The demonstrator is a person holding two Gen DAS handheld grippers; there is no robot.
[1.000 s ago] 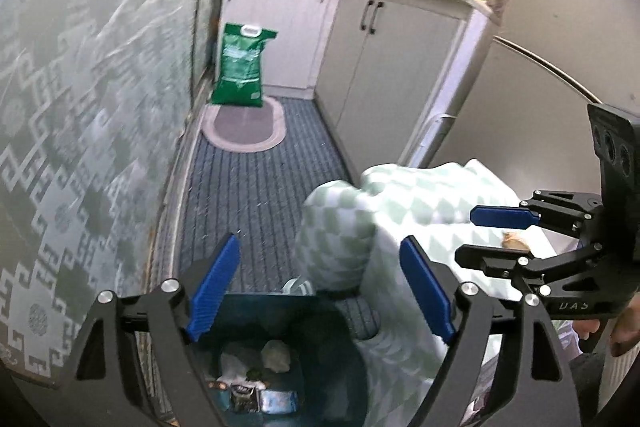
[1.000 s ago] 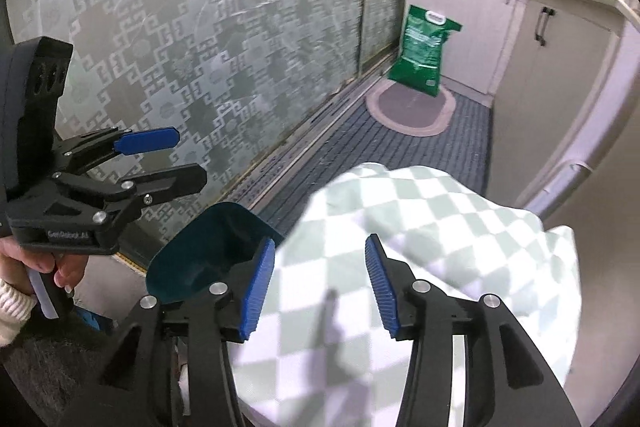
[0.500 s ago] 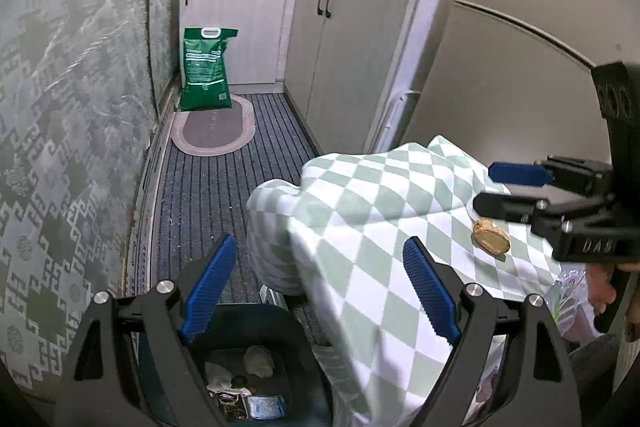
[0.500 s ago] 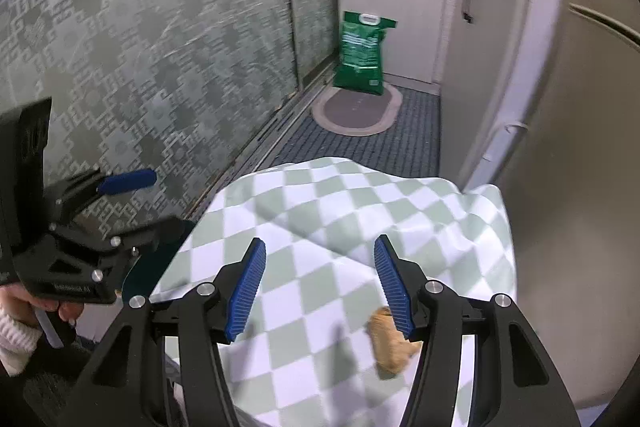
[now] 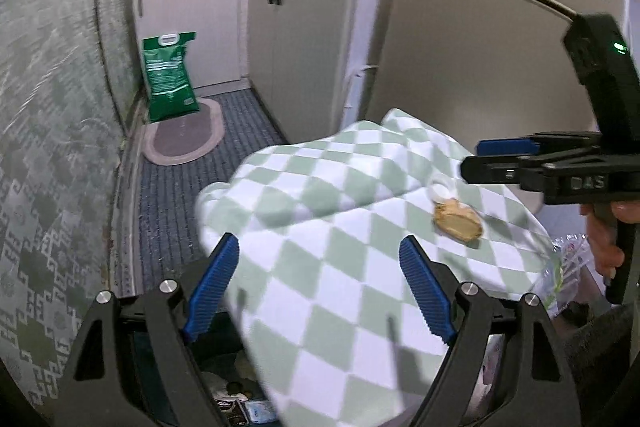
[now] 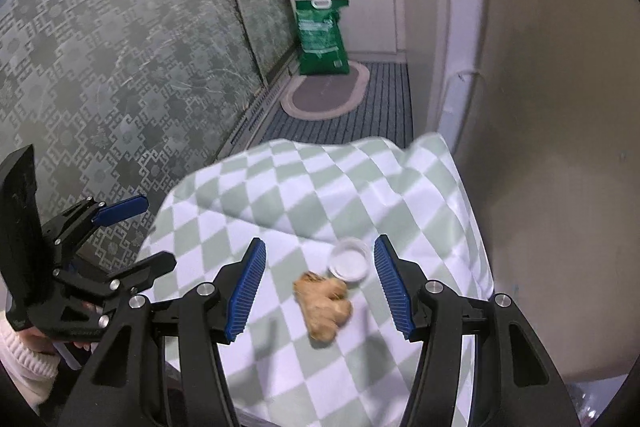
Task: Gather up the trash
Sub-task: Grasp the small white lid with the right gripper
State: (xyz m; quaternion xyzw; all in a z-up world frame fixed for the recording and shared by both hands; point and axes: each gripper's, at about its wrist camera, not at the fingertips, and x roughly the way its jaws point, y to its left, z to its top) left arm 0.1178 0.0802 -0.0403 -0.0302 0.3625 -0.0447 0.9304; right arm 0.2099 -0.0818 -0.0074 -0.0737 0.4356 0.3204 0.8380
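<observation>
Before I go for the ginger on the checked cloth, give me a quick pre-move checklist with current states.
1. Right hand-held gripper open and empty: ok.
2. Ginger piece lies between its fingers' line, untouched: ok.
3. Small white lid touching the ginger, may get caught: not ok.
4. Left hand-held gripper open, empty: ok.
5. Trash bin reachable: cannot tell, mostly hidden under the checked cloth.
</observation>
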